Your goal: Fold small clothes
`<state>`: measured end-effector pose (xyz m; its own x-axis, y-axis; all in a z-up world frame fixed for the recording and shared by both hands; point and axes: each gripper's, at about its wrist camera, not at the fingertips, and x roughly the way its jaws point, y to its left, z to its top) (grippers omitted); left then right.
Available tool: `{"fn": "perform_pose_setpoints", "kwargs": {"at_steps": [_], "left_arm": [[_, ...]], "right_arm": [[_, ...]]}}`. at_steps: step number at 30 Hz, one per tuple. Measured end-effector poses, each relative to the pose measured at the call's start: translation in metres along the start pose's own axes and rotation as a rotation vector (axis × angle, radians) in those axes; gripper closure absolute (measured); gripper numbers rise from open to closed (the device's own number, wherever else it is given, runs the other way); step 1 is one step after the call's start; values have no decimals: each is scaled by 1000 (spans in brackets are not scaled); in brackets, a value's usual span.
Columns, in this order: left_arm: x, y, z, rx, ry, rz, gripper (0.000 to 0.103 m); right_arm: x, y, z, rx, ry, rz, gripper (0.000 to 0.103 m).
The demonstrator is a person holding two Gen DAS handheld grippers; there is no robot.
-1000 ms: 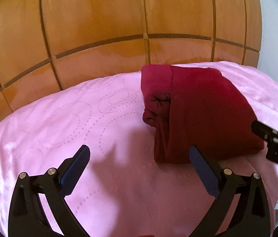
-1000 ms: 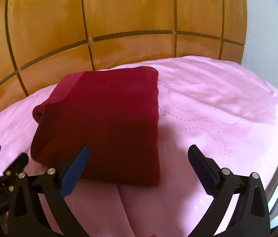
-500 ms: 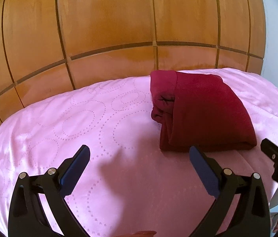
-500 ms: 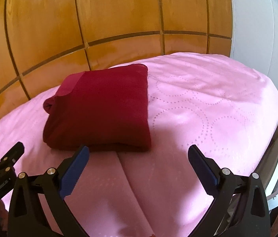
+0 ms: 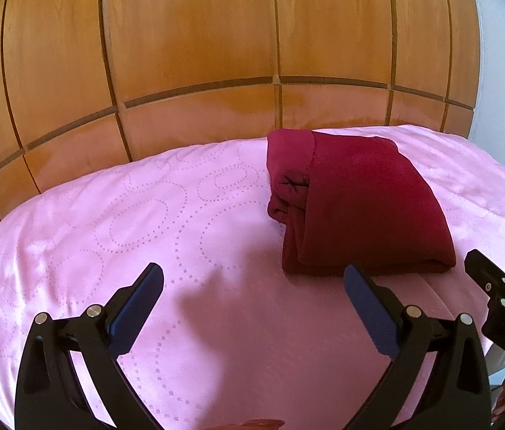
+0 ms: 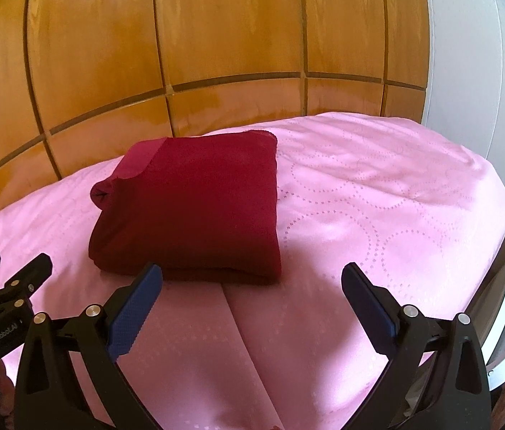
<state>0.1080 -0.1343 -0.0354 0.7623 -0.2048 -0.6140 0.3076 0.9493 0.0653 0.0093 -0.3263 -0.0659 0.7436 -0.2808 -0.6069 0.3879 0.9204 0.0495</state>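
Risk: bunched layers at the folded maroon garment [image 5: 360, 200] edge could spring loose if nudged; left gripper [image 5: 252, 304] and right gripper [image 6: 252, 304] jaws apart, empty

The folded dark red knit garment [image 5: 367, 208] hides its own inner layers and the pink dotted bedspread [image 5: 145, 222] beneath it. In the left wrist view, the right black two-finger gripper [image 5: 503, 268] is cut off by the frame's right edge; the lettering on it reads only partly.
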Motion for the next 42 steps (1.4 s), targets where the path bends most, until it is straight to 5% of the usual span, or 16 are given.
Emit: {"fn": "perform_pose_setpoints", "kwargs": {"at_steps": [42], "left_arm": [[2,-1,0,3,33,-24,2]], "right_arm": [[2,3,0,0,20,6,4]]}}
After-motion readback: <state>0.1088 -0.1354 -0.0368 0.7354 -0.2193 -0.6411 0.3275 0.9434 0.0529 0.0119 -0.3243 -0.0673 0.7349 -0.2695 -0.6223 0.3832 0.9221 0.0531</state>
